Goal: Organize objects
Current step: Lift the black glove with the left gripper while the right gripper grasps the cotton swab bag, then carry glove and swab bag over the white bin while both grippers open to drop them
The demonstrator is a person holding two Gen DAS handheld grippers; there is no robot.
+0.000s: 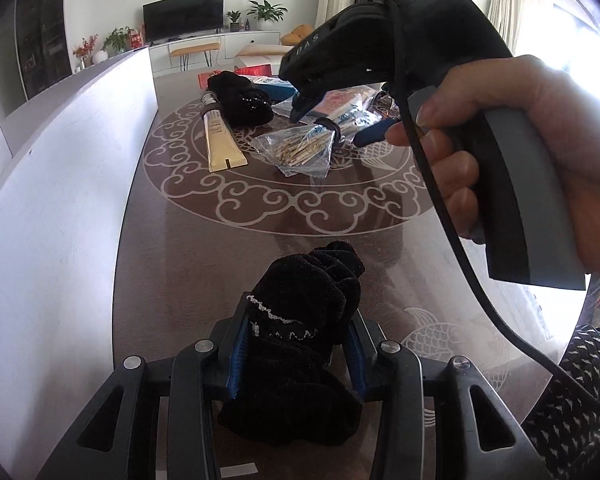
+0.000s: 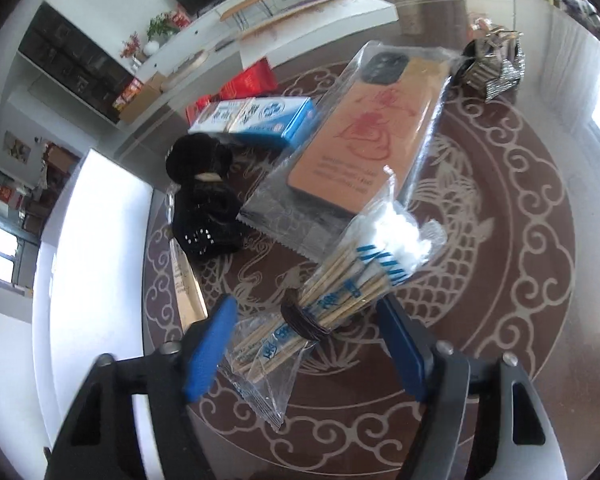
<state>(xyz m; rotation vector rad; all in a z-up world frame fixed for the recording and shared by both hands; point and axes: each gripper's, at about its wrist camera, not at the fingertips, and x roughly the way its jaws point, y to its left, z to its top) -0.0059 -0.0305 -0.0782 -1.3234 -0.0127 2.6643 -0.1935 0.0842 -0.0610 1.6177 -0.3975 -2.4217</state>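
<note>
My left gripper (image 1: 296, 344) is shut on a black sock (image 1: 304, 320) with white stitching, held just above the patterned table (image 1: 228, 248). My right gripper (image 2: 304, 344) is open, its blue fingers either side of a clear bag of cotton swabs (image 2: 332, 300) bound with a dark band. The right gripper also shows in the left wrist view (image 1: 300, 108), over the pile. Beyond the swabs lie an orange phone case in a plastic sleeve (image 2: 364, 136), a blue box (image 2: 256, 120) and a second black sock (image 2: 204, 204).
A white box wall (image 1: 60, 184) runs along the table's left side. A cream tube (image 1: 220, 140) lies by the far black sock (image 1: 244, 100). A bundle of silvery clips (image 2: 496, 64) sits at the far right. Red packets (image 2: 248, 80) lie behind the blue box.
</note>
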